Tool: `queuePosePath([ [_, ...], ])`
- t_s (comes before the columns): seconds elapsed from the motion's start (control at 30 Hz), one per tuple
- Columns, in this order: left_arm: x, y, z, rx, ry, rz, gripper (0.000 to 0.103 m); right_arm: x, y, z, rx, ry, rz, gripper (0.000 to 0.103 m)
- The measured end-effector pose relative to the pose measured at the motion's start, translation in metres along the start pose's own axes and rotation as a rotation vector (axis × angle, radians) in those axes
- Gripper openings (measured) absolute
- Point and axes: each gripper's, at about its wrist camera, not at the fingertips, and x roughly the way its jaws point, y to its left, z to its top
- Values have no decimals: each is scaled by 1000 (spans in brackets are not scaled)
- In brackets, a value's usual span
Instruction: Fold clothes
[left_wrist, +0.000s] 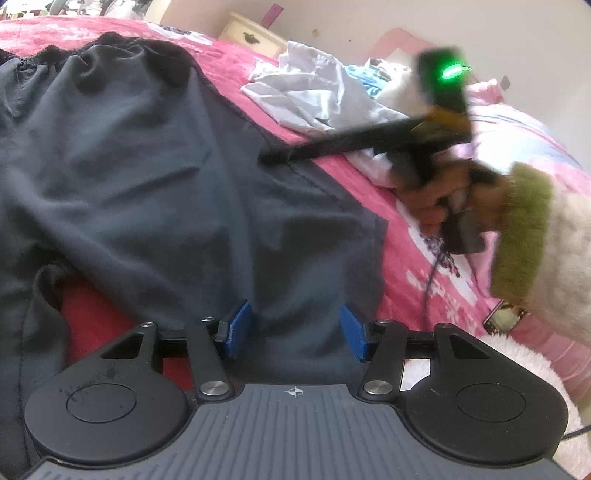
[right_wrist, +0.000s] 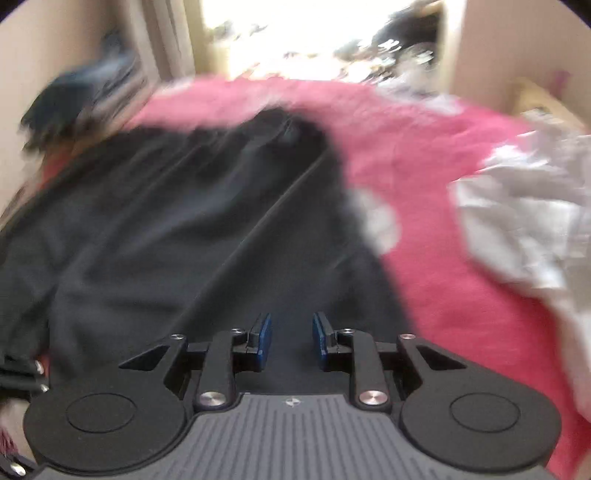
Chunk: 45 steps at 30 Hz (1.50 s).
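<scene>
A dark grey garment with a gathered waistband lies spread on the pink bedspread. My left gripper is open, its blue pads apart just above the garment's near hem, and neither pad presses the cloth. The right gripper, blurred and held by a hand, points its tips at the garment's right edge. In the right wrist view the right gripper stands over the same garment with a narrow gap between its pads and nothing clamped.
A crumpled pile of white clothes lies on the bed beyond the garment, also visible as the white pile. A cream nightstand stands behind the bed. A green-cuffed sleeve and a cable are at the right.
</scene>
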Motion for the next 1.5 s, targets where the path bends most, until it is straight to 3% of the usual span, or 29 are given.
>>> queuePosePath([
  [0.13,-7,4,5,-30,-48,-32,60,4,-40,-10,102,35,-191,25],
  [0.23,0,7,9,-50,-51,-24,61,-8,-53,0,124,29,-265,28],
  [0.4,5,6,9,-58,-46,-15,61,-11,-14,37,35,-94,-115,27],
  [0.53,6,8,11,-56,-53,7,61,27,2,76,-2,-121,-17,25],
  [0.57,6,10,12,-55,-53,11,61,40,0,82,6,-104,-23,25],
  [0.67,8,16,12,-64,-45,8,62,74,-19,84,48,-14,-172,26],
  [0.8,11,22,11,-72,-43,-16,64,68,-44,86,185,-45,-198,29],
  [0.93,9,25,9,-88,-49,-44,65,52,-35,113,194,-131,-91,29],
  [1.1,5,26,7,-102,-45,-60,65,92,-19,158,216,-143,57,30],
  [1.23,-3,26,8,-110,-35,-75,65,133,-30,166,311,-74,-58,30],
  [1.37,-26,27,9,-103,-46,-107,66,99,-42,159,414,-142,-58,31],
  [1.5,-62,30,4,-116,-76,-116,67,43,-37,165,391,-198,-18,33],
])
